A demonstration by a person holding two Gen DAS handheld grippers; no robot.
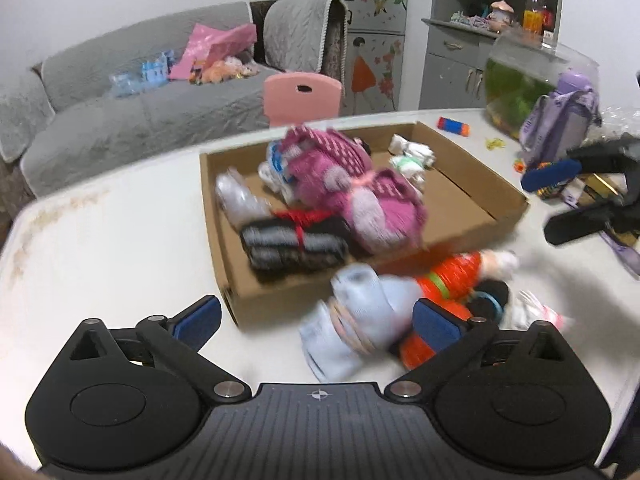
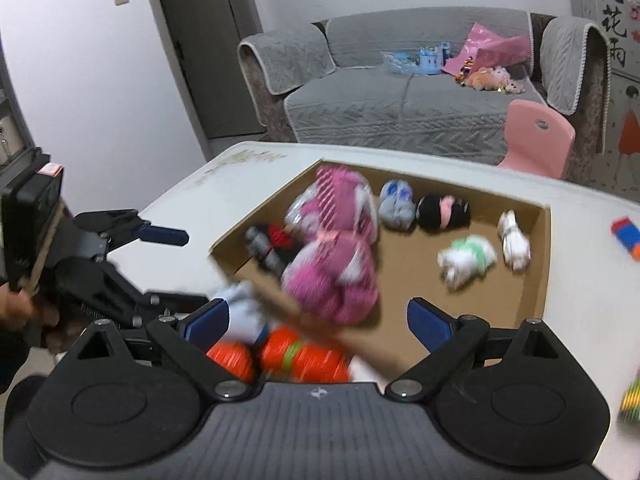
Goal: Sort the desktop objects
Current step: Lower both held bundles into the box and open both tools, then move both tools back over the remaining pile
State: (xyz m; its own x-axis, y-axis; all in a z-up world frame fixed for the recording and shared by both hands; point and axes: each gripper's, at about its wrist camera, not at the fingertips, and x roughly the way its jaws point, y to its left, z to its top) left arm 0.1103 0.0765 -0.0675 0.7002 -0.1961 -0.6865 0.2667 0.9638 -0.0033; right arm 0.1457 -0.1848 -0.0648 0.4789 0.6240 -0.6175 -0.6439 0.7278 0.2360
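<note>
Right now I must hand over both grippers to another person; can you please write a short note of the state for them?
Left gripper: open, holding nothing.
Right gripper: open, holding nothing.
In the cardboard box: pink bundle, black-grey bundle with red tie, grey-blue bundle, black bundle, green-white bundle, white bundle.
Left outside, on the table by the box's near wall: light blue bundle, orange bundle, and a small dark one beside it.
Also loose on the table: a red-and-blue item, too blurred to name. Pictures are motion-blurred, so check before gripping.
</note>
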